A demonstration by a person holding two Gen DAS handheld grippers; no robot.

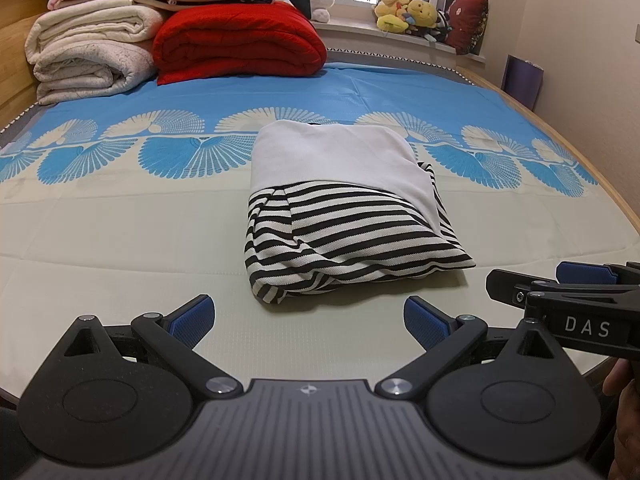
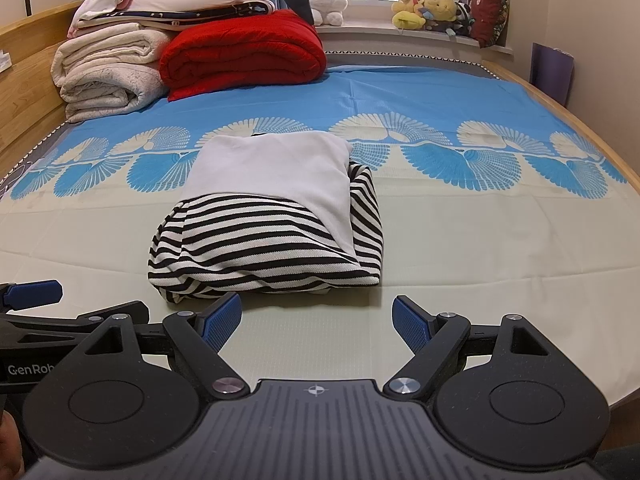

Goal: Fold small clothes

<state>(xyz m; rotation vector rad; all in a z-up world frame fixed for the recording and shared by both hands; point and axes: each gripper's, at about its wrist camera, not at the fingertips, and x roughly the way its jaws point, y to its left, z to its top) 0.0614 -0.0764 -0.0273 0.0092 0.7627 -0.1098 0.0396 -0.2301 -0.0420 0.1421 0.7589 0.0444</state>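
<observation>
Left gripper (image 1: 308, 320): jaws spread wide, blue pads (image 1: 196, 318) bare, nothing held; it hangs over the sheet, angled down.
Right gripper (image 2: 318, 320): likewise wide open and empty; nothing lies between its pads (image 2: 224, 318).
Pair: the 2 grippers sit side by side; each shows at the edge of the other's view.
Garment (image 1: 344, 208): just ahead of both grippers, apart from the fingertips; slightly right of centre for the left one, slightly left of centre for the right one.
Garment state: already a compact bundle, white panel (image 2: 276, 176) folded over the black-and-white striped part (image 2: 256, 256). My reading: the fold looks finished or close to it, which would explain open jaws held clear.
Why there: it lies on the plain pale band of the bed sheet (image 1: 120, 240), flat room on all sides, within easy reach.
Far beyond: red quilt (image 1: 240, 44) and rolled white blankets (image 1: 88, 52) stacked ahead-left, well apart from the work; soft toys (image 2: 428, 10) on the sill ahead-right.
Hidden: layers under the white panel, sleeves, collar; a small dark bit at its far edge is unreadable.
Loose end: near-left corner of the stripes bunches, not squared.
Cut off: the holding hands, only slivers at the frame corners.
</observation>
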